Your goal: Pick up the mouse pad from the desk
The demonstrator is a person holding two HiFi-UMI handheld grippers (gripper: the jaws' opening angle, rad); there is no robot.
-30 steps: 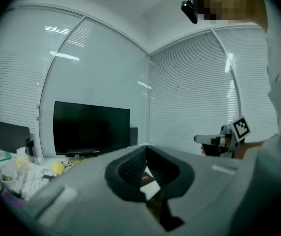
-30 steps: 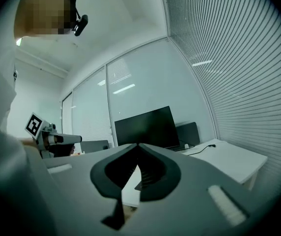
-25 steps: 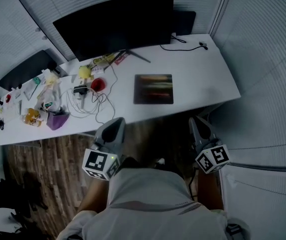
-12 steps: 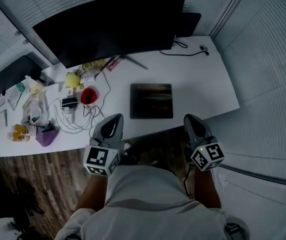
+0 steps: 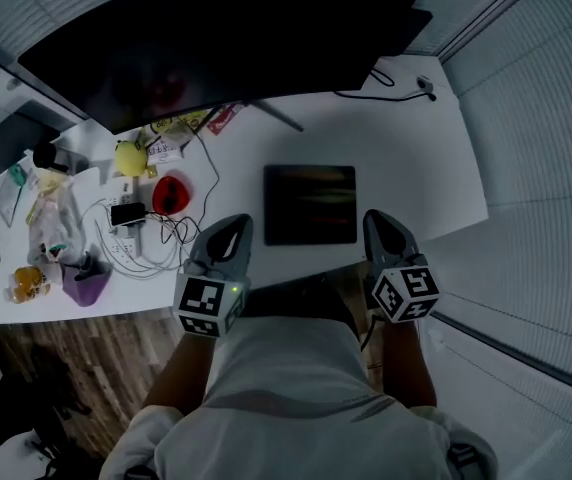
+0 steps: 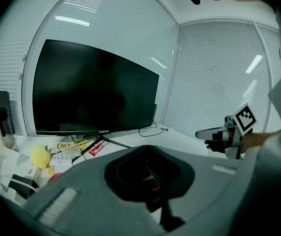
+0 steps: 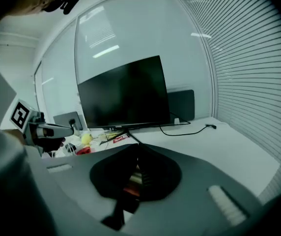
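Observation:
The mouse pad (image 5: 310, 204), a dark rectangle, lies flat on the white desk (image 5: 416, 168) in the head view, close to the front edge. My left gripper (image 5: 232, 226) is over the desk's front edge, just left of the pad's near left corner. My right gripper (image 5: 379, 220) is at the pad's near right corner. Both are shut and hold nothing, and neither touches the pad. In the left gripper view the shut grey jaws (image 6: 148, 151) fill the bottom, with the right gripper (image 6: 224, 134) off to the right. The right gripper view shows its own shut jaws (image 7: 135, 149).
A wide black monitor (image 5: 216, 38) stands at the back on thin legs. Left of the pad are a red mouse (image 5: 171, 193), a yellow object (image 5: 131, 158), tangled white cables (image 5: 146, 233) and a purple piece (image 5: 86, 283). A black cable (image 5: 386, 78) lies at the back right.
Both grippers have come forward from over the floor to the desk's front edge, either side of the pad's near edge. The desk now looks closer in the head view.

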